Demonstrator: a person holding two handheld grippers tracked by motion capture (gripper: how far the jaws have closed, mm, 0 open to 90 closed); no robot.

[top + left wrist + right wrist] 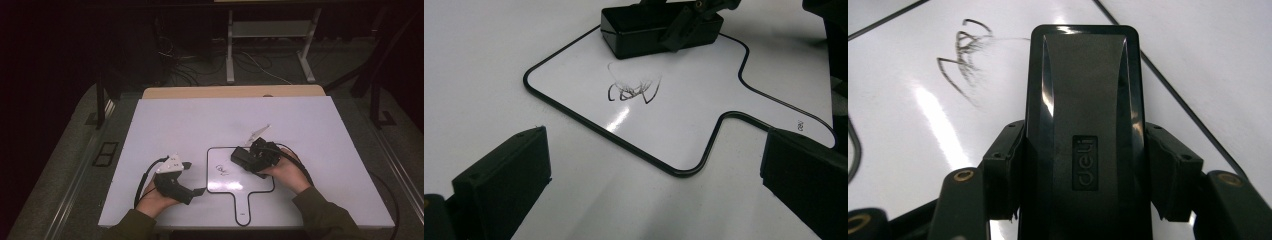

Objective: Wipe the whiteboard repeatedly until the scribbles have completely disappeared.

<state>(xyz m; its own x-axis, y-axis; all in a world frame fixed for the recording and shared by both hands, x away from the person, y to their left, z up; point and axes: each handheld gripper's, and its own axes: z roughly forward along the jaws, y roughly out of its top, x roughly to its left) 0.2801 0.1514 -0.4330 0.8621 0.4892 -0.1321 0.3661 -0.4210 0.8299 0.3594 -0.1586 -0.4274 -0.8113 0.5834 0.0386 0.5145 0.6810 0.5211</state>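
Note:
A small white board with a black rim and a short handle lies on the table in front of me. A black marker scribble sits on it, its upper strokes smeared. My right gripper is shut on a black block eraser, which lies flat on the board just beside the scribble. Both pads press on the eraser's long sides. My left gripper rests on the table left of the board, jaws wide apart and nothing between them. From the left gripper view, the eraser is at the board's far edge.
The white tabletop has open room to the left, right and behind the board. A wooden strip runs along its far edge. Beyond it are desk legs and loose cables on the dark floor.

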